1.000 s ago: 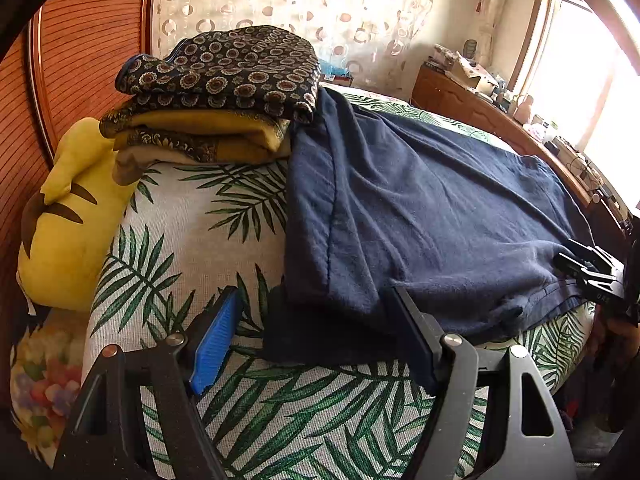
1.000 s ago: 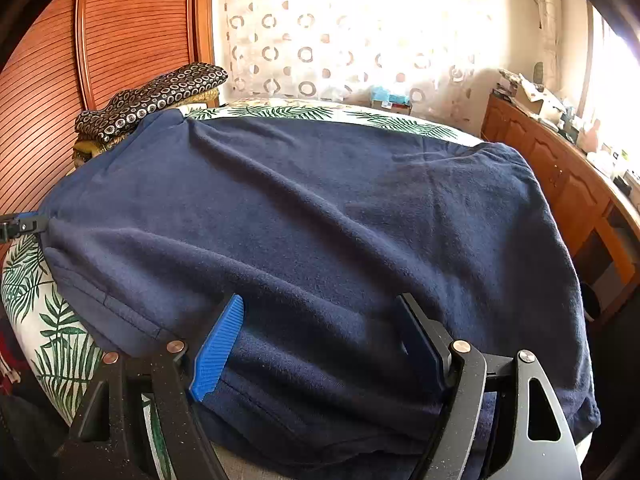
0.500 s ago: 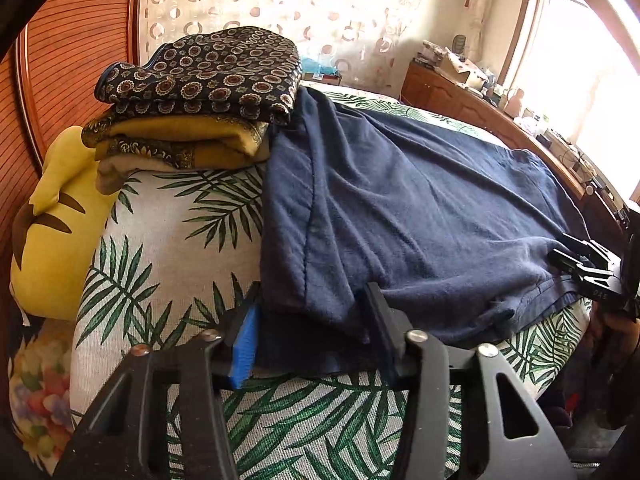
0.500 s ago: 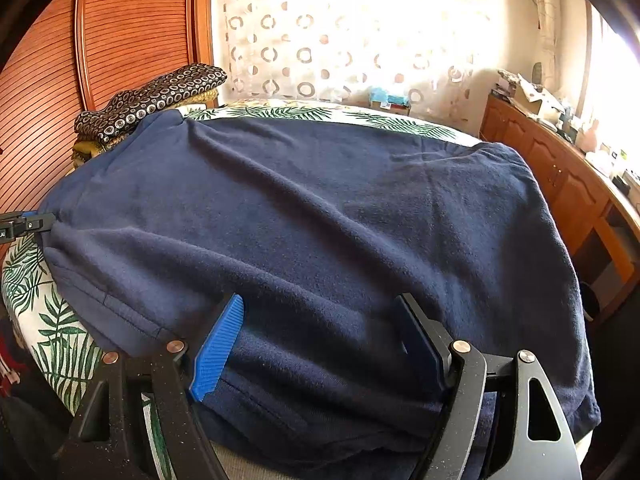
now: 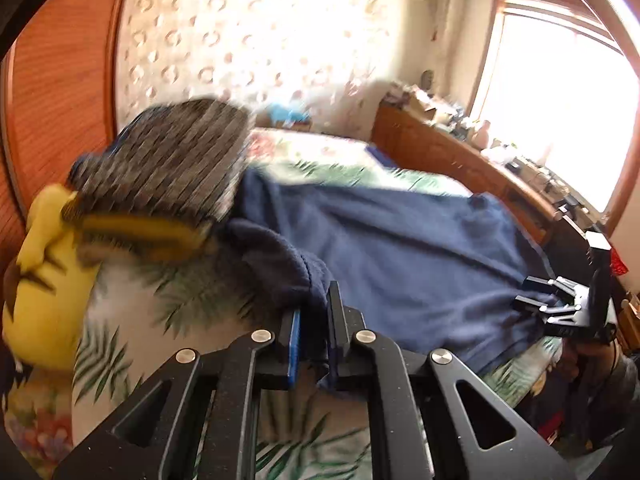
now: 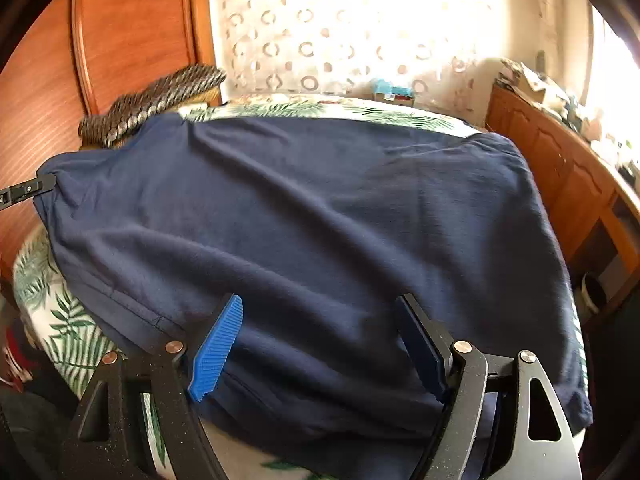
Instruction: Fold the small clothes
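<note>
A navy blue garment [image 6: 320, 220] lies spread over the palm-leaf bed cover [image 6: 72, 336]. In the left wrist view my left gripper [image 5: 314, 328] is shut on the garment's near left corner [image 5: 280, 268] and holds it lifted off the cover. The rest of the garment [image 5: 400, 248] stretches to the right. My right gripper [image 6: 320, 340] is open, its fingers resting over the garment's near edge. It also shows in the left wrist view [image 5: 560, 312] at the garment's far right edge. The left gripper's tip shows at the far left of the right wrist view [image 6: 28, 190].
A stack of folded patterned and yellow clothes [image 5: 160, 184] sits at the bed's far left, next to a yellow plush toy [image 5: 44, 280]. A wooden headboard [image 6: 132, 36] stands behind. A cluttered wooden dresser [image 6: 560, 152] runs along the right under a bright window.
My left gripper has closed on the garment's left corner and lifted it, bunching the cloth. The right gripper has stayed open in place.
</note>
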A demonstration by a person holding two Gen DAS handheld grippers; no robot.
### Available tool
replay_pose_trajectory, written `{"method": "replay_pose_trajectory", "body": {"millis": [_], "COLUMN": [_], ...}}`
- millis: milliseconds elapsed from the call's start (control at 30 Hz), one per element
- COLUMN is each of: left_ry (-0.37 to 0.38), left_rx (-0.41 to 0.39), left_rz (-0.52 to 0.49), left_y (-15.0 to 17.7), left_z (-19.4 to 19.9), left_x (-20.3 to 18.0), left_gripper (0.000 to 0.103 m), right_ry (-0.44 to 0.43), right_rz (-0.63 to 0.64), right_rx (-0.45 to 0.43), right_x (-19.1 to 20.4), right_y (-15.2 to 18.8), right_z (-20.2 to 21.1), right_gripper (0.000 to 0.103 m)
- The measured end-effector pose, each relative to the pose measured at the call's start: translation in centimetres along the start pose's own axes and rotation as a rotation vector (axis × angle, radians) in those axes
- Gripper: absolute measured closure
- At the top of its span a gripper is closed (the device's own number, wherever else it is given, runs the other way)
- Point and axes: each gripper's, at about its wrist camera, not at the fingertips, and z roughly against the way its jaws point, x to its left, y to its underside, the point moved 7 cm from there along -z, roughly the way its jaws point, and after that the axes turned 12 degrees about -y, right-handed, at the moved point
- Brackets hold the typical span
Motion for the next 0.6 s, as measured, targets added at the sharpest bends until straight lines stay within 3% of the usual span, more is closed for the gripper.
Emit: {"method": "replay_pose_trajectory", "body": {"millis": [333,600], "left_ry": [0.154,0.260], "left_rx": [-0.070,-0.101], "left_rz": [-0.129,-0.209], "left_y": [-5.4,-8.7], "left_z": [-1.0,-0.4], "left_x": [-10.3,-17.2], "left_gripper": [0.092,0.092], "right_ry": [0.087,0.120], "right_rz": [-0.087,-0.120], "right_rx": [-0.066,-0.091], "right_x": [-5.4,-7.1], "right_y": [0.6,1.5], "right_z": [5.1,7.0], "right_gripper": [0.023,0.023]}}
